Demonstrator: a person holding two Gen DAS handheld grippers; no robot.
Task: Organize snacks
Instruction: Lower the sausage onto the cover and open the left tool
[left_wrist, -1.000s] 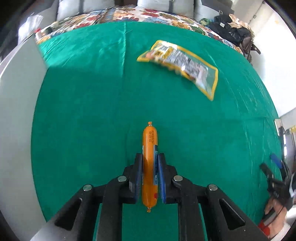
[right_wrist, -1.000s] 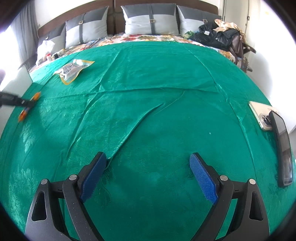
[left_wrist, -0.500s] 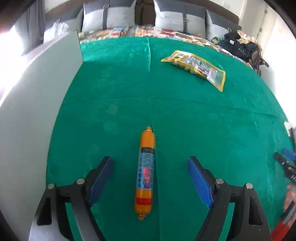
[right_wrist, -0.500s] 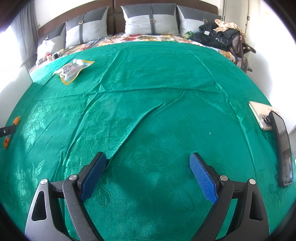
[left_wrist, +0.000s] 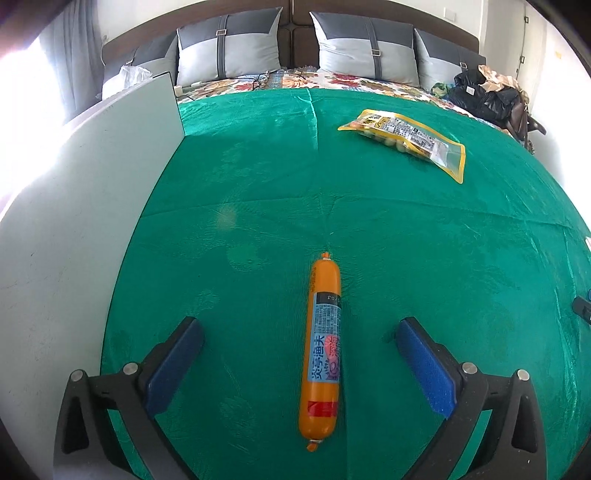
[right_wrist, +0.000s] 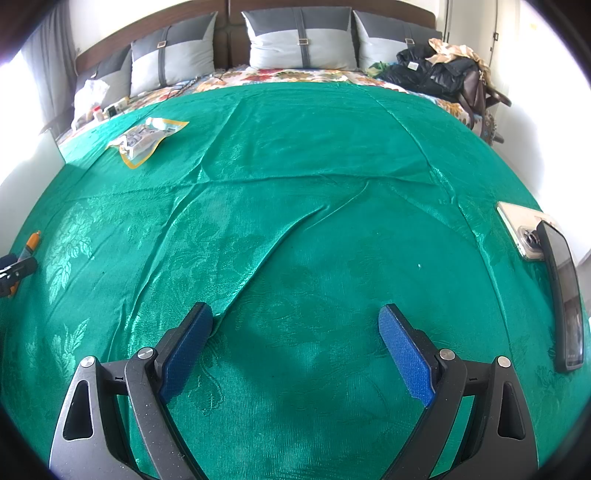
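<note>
An orange sausage stick with a blue label lies on the green bedspread, lengthwise between the fingers of my left gripper. The left gripper is open and does not touch it. A yellow-edged snack bag lies further back to the right. My right gripper is open and empty over the green cloth. In the right wrist view the sausage shows at the far left edge beside the left gripper's tip, and the snack bag lies at the back left.
A white panel stands along the left side of the bed. Grey pillows line the headboard. Dark bags and clothes sit at the back right. Two phones lie at the right edge.
My left gripper was shut on the sausage in the air, then lowered, opened and let it go onto the cloth. It has since drawn back slightly. The right gripper has not moved.
</note>
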